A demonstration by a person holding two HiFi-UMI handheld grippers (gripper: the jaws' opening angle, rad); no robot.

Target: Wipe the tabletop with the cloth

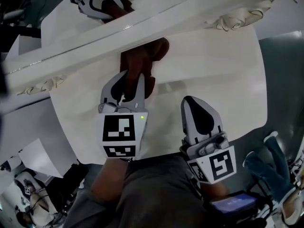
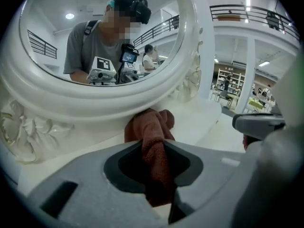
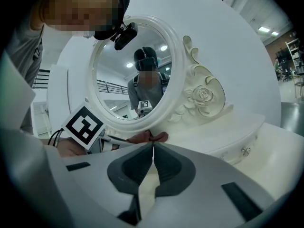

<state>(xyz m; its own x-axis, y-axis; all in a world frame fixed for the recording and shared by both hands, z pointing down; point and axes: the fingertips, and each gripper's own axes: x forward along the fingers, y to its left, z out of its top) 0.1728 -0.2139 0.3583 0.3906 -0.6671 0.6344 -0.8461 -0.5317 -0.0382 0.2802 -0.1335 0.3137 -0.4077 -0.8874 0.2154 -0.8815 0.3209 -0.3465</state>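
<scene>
Cloth (image 1: 148, 56) lies bunched on the white tabletop (image 1: 213, 70), its far end against the foot of the oval mirror (image 2: 95, 32).

The left gripper (image 1: 133, 80) reaches forward from the person's body and points at the mirror's base, with its jaws low over the tabletop. The left gripper view shows those jaws only a little apart and clamped on a narrow fold of the cloth (image 2: 154, 163). The fold runs upright between the pads.

The right gripper (image 1: 191, 101) sits nearer the front edge and to the right of the left one. It points the same way and is well apart from the cloth. In its own view the right gripper (image 3: 152, 148) has both jaws pressed together tip to tip, with nothing between them. Past the tips that view catches a small part of the cloth (image 3: 157, 137) beside the left gripper's marker cube (image 3: 84, 126).

The cloth is dark reddish brown, with a towel-like nap. It is crumpled into thick folds rather than spread flat. The part ahead of the left jaws heaps up in two rounded lobes under the mirror's carved white frame (image 2: 28, 127).

A drawer (image 3: 245, 151) under the tabletop has a small knob, and its front is shut, so whatever is inside stays hidden.
</scene>
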